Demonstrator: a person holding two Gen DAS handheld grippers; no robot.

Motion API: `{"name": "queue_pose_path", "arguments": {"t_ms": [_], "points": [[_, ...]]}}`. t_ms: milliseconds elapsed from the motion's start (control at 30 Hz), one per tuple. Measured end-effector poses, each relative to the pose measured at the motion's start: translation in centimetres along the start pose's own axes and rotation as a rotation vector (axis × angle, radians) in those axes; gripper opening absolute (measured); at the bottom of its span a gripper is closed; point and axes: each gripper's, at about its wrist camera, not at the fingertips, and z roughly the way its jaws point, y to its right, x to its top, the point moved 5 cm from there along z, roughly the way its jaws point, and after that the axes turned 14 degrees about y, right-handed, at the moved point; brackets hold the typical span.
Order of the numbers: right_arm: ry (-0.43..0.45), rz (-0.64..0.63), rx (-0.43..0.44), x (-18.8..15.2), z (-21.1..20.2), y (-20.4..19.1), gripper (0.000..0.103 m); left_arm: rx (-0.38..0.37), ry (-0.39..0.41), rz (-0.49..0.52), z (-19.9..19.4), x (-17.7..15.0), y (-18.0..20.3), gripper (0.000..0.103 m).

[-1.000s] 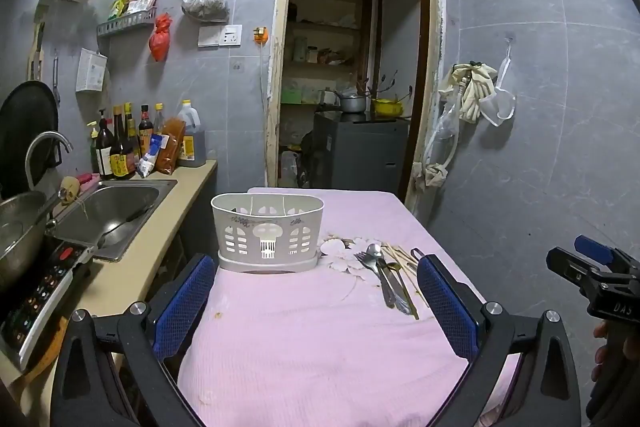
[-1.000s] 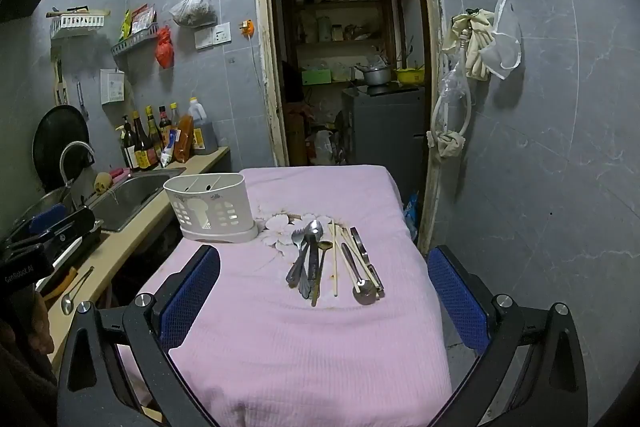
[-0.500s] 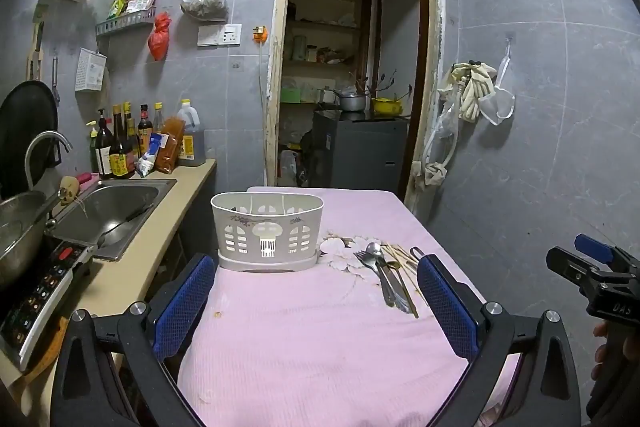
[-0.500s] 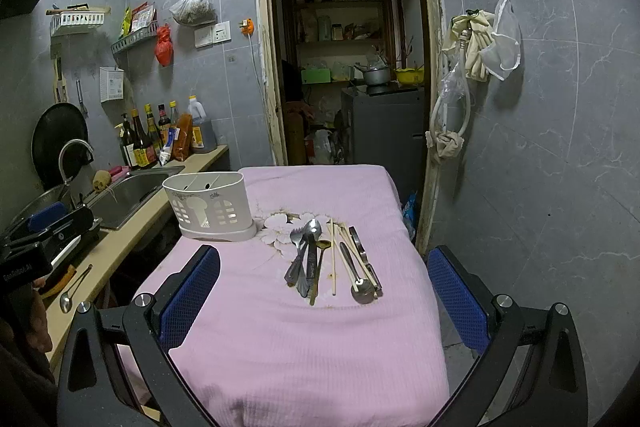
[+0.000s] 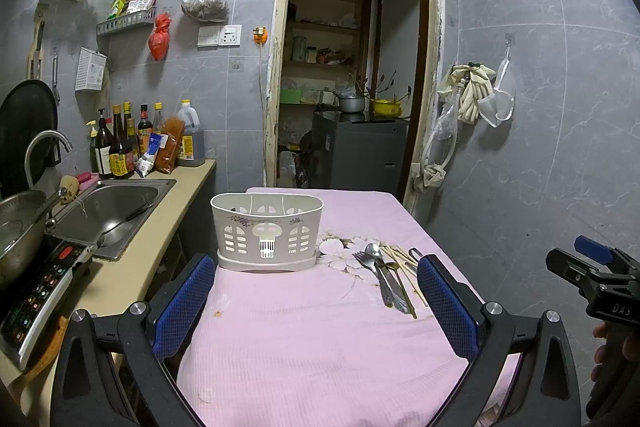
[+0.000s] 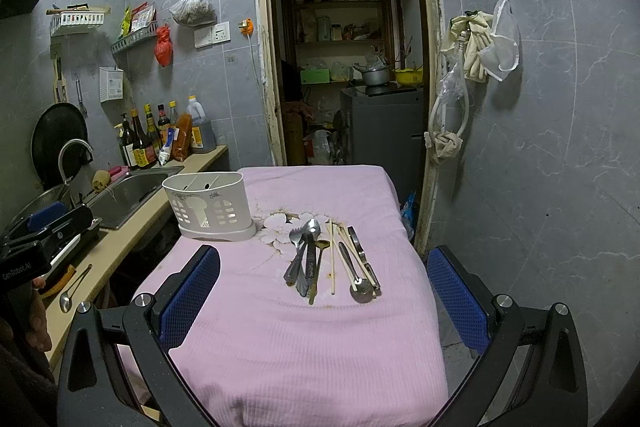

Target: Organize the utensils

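A white slotted utensil holder (image 5: 267,231) (image 6: 208,205) stands upright on the pink-covered table (image 5: 304,327) (image 6: 304,339), toward its left side. To its right lies a heap of utensils (image 5: 390,277) (image 6: 330,263): spoons, a fork and chopsticks, side by side. My left gripper (image 5: 316,291) is open, held low over the table's near end, facing the holder. My right gripper (image 6: 324,291) is open too, above the near end and short of the utensils. Neither holds anything. Each gripper shows at the edge of the other's view, held by a hand.
A counter with a steel sink (image 5: 108,207), an induction cooker (image 5: 36,287), a metal bowl (image 5: 16,227) and several sauce bottles (image 5: 124,143) runs along the left. A ladle (image 6: 74,289) lies on the counter. A grey wall stands close on the right; a doorway (image 5: 352,87) opens behind the table.
The right wrist view has risen slightly, so the utensils and holder sit a little lower and nearer. The left gripper has barely moved. Both stay open.
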Motion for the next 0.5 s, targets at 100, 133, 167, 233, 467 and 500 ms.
{"name": "queue_pose_path", "arguments": {"t_ms": [100, 133, 167, 233, 467, 500], "points": [[0.000, 0.000, 0.000, -0.01, -0.04, 0.00, 0.102, 0.003, -0.001, -0.003, -0.21, 0.22, -0.46, 0.102], [0.000, 0.000, 0.000, -0.02, -0.05, 0.01, 0.102, 0.003, 0.000, -0.003, -0.20, 0.20, -0.42, 0.102], [0.000, -0.001, 0.000, -0.02, -0.06, 0.01, 0.102, 0.004, 0.000, -0.003, -0.18, 0.18, -0.37, 0.102], [0.001, -0.001, 0.000, -0.03, -0.08, 0.02, 0.102, 0.003, -0.001, -0.003, -0.21, 0.23, -0.49, 0.102], [0.001, -0.002, 0.000, -0.03, -0.14, -0.03, 0.102, 0.003, 0.000, -0.004, -0.23, 0.23, -0.50, 0.102], [0.001, -0.003, 0.000, -0.03, -0.15, -0.05, 0.102, 0.002, 0.001, -0.005, -0.24, 0.24, -0.52, 0.102]]}}
